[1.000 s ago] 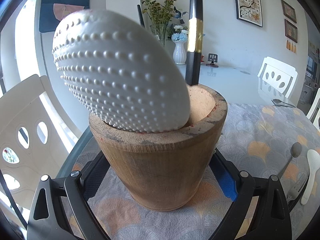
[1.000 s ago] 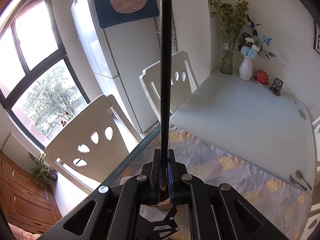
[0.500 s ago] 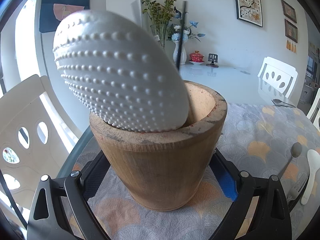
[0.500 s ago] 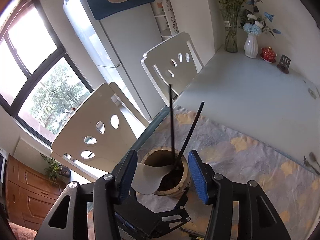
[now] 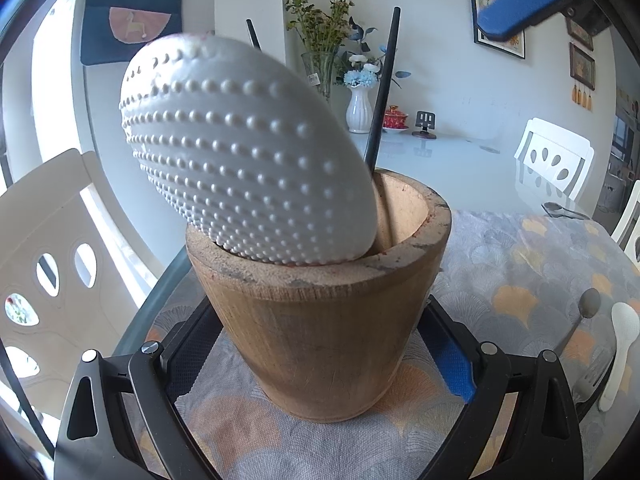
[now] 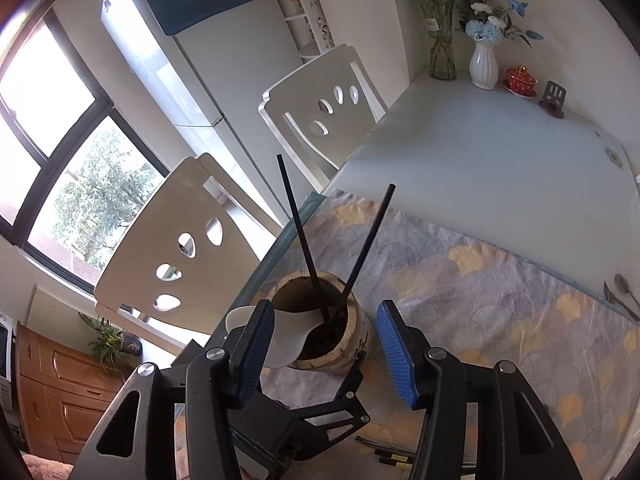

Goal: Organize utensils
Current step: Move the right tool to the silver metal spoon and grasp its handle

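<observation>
While the left gripper stands with its fingers on either side of the wooden utensil pot, low in the centre of the left wrist view, the black arms and one blue pad sit close against the pot's wall, though whether the pads actually press on it cannot be told. A white rice paddle with a dotted face leans out of the pot towards the upper left, and two black chopsticks rise from the pot behind it, splaying apart.

In the right wrist view, the right gripper hangs above the pot with its blue pads spread apart and nothing between them (its jaws have just been opening); the pot and its chopsticks show in the gap, lower down on the patterned tablecloth.

At the right edge of the left wrist view, a metal spoon, a white plastic spoon and a fork lie on the cloth, close together. More black chopsticks lie on the cloth at the bottom of the right wrist view. A white vase of flowers stands far up the glass table.
</observation>
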The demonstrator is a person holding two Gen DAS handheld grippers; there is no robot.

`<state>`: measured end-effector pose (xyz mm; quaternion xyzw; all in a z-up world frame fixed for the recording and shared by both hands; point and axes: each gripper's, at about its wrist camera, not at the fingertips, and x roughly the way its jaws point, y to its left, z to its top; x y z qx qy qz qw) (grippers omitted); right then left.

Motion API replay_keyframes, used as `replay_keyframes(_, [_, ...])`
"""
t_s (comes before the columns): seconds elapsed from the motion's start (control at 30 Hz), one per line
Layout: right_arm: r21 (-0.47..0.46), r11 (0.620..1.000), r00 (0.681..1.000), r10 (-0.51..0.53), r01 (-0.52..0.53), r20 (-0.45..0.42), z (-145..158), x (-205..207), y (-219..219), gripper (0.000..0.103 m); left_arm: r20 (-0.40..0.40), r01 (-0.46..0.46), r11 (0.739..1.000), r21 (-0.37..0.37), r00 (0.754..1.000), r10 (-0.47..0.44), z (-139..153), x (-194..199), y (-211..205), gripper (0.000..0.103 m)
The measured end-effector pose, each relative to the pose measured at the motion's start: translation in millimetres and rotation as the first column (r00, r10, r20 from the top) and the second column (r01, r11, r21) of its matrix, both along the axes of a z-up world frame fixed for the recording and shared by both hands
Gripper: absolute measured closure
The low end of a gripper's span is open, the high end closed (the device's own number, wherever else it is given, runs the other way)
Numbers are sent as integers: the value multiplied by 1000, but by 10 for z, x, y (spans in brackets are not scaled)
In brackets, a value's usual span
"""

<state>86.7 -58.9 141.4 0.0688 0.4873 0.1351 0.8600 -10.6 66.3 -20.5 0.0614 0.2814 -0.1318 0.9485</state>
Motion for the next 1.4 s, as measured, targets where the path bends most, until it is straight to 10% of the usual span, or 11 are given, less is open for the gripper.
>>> replay_keyframes(0.57, [113,972,952,-173,206,-252,-526,-48,-503,51,-2,0,1000,1,1000,0,7,13,6,7])
replay_keyframes(0.73, [246,847,829,-330,471,-451,-989,-294,-1150,51,-4,0,1000,-1,1000,0,-1,15,11,7])
replay_keyframes(1.13, [33,621,503,-601,783,-621,-1635,-1200,-2254,51,-9,3,1000,-8,1000,-4,-15,24,40,7])
replay_keyframes(1.4, [120,563,512,-617,818,-597,-1632,-1161,-2421,51,-15,7,1000,-8,1000,-7,-21,32,59,7])
